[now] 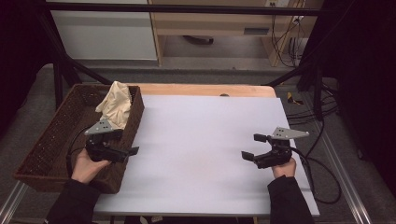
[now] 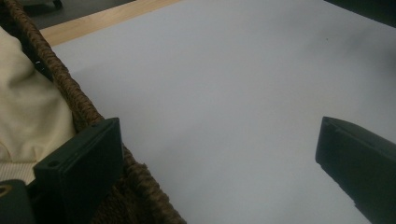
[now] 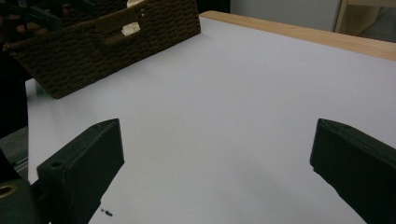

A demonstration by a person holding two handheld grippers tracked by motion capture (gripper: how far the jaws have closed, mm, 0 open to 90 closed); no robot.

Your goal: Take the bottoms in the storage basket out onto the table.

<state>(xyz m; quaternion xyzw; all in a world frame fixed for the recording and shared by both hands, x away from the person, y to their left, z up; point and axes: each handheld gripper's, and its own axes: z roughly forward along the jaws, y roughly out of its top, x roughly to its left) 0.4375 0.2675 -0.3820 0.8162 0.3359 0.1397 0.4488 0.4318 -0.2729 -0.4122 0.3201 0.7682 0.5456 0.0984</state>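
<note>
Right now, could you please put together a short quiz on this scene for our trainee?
1. True or false: the cloth lies inside the basket.
2. Which tool is nearer the basket? A) left tool B) right tool
3. Fill in: both tools have their jaws ____, with nothing between them.

Key:
1. True; it sits at the basket's far end and rises above the rim.
2. A; it hovers at the basket's rim, while the right tool is over the white sheet at the table's other side.
3. Open.
</note>
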